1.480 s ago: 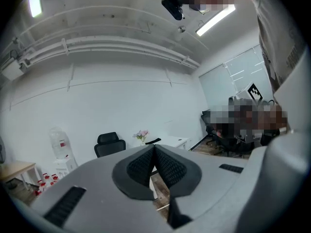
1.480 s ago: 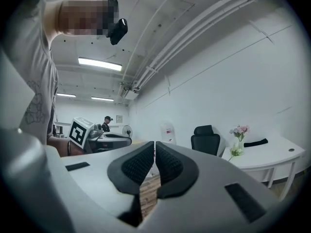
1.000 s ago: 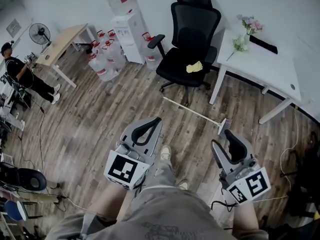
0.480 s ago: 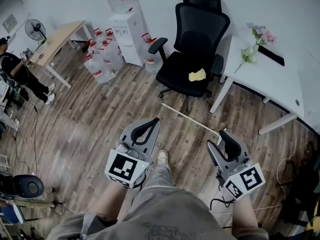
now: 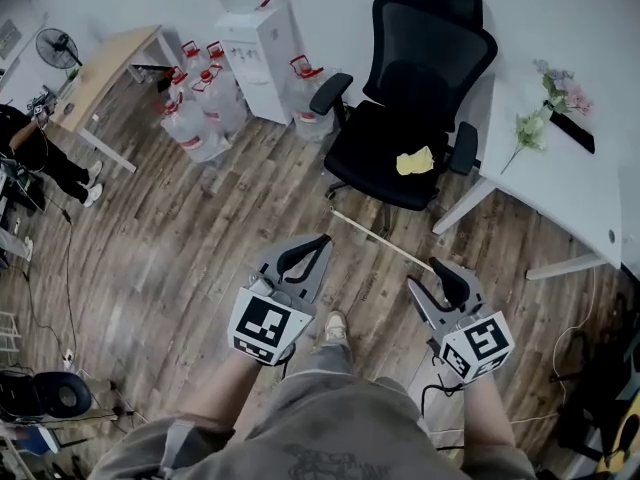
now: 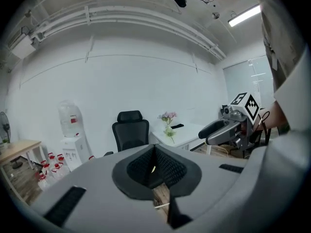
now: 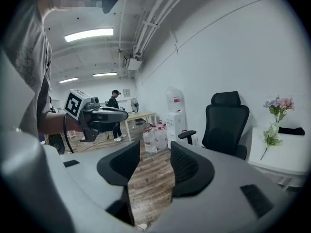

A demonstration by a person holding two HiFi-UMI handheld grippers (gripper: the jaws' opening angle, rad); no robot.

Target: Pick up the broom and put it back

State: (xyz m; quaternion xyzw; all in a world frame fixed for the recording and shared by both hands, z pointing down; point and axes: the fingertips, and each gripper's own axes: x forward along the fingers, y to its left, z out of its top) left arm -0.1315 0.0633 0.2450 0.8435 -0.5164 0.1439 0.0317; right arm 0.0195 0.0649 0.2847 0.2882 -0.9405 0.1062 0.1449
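1. The left gripper (image 6: pixel 154 152) is clenched. Its two padded jaws meet at the tips and grasp nothing. From the head view it (image 5: pixel 318 244) hangs over the wooden floor (image 5: pixel 200 228), just ahead of the person's knees.
2. The right gripper (image 7: pixel 154 154) is released. Its jaws stand well apart, and only floorboards show between them. In the head view it (image 5: pixel 438 267) is beside the left one, with neither touching the other.
3. One broom (image 5: pixel 375 233) lies flat on the floor. Its thin pale handle runs slantwise from the foot of the office chair (image 5: pixel 415 88) toward the right gripper. Its lower end passes out of sight behind that gripper, so the brush head cannot be seen.
4. There is one office chair, black, with one yellow cloth (image 5: pixel 415 160) on its seat.
5. There are two tables. A white desk (image 5: pixel 560 188) stands at the right with two flower sprigs (image 5: pixel 545 108) near its far edge, and a wooden table (image 5: pixel 105 68) stands at the far left.
6. One water dispenser (image 5: pixel 255 53) stands by the wall. At least five water jugs (image 5: pixel 190 118) cluster on the floor beside it.
7. One standing fan (image 5: pixel 55 46) and one person (image 5: pixel 40 158) are at the left edge.
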